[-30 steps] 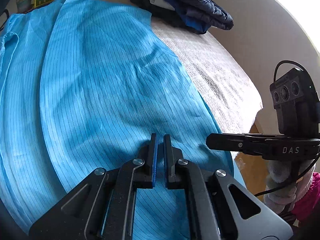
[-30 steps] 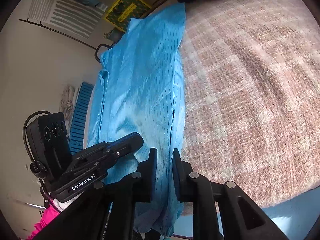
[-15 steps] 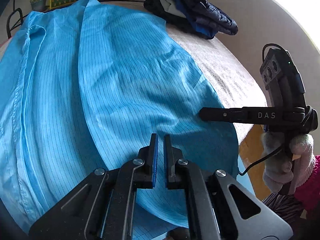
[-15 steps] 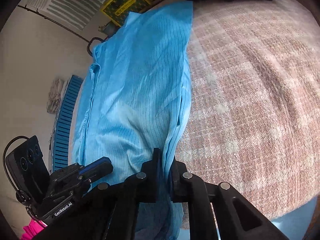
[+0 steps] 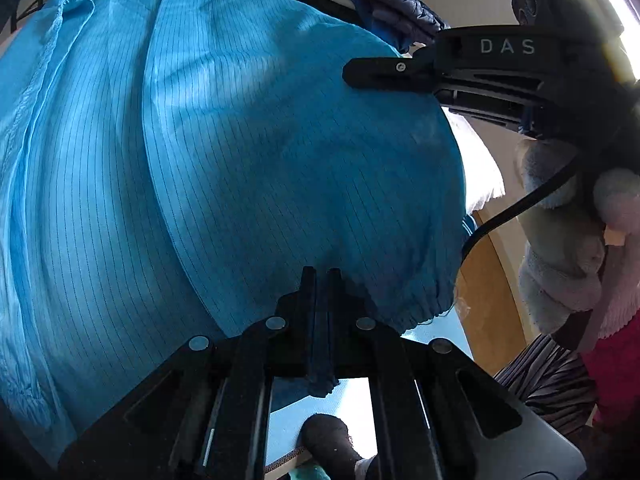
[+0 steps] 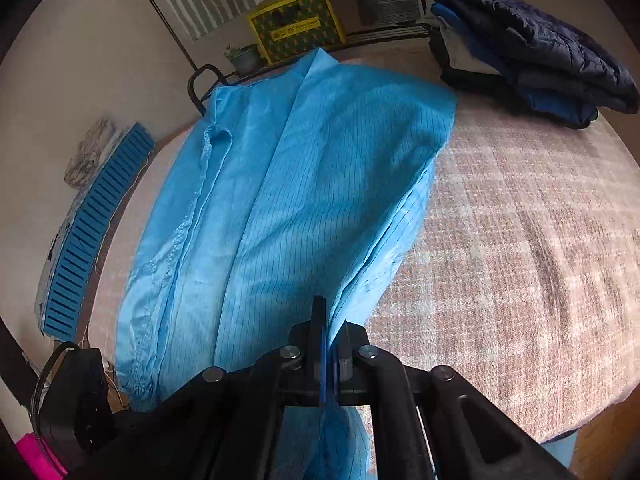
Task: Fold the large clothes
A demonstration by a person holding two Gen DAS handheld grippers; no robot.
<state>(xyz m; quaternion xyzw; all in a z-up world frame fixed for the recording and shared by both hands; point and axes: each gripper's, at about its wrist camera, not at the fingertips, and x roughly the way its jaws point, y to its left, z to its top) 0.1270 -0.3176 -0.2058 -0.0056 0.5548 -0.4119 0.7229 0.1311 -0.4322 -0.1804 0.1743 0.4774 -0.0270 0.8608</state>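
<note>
Blue pinstriped garment (image 6: 304, 184) hem: you clamp left gripper (image 5: 320, 280) and right gripper (image 6: 326, 320) on fabric, ready to carry fold across woven blanket (image 6: 520, 240).

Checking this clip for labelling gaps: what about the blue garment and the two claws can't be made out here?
- Left wrist view: the blue garment's near hem is hidden behind the left claw; its left side is cut off by the frame edge.
- Right wrist view: the garment's lower end is hidden behind the right claw.
- Folded dark jackets: how many pieces, unclear.
</note>
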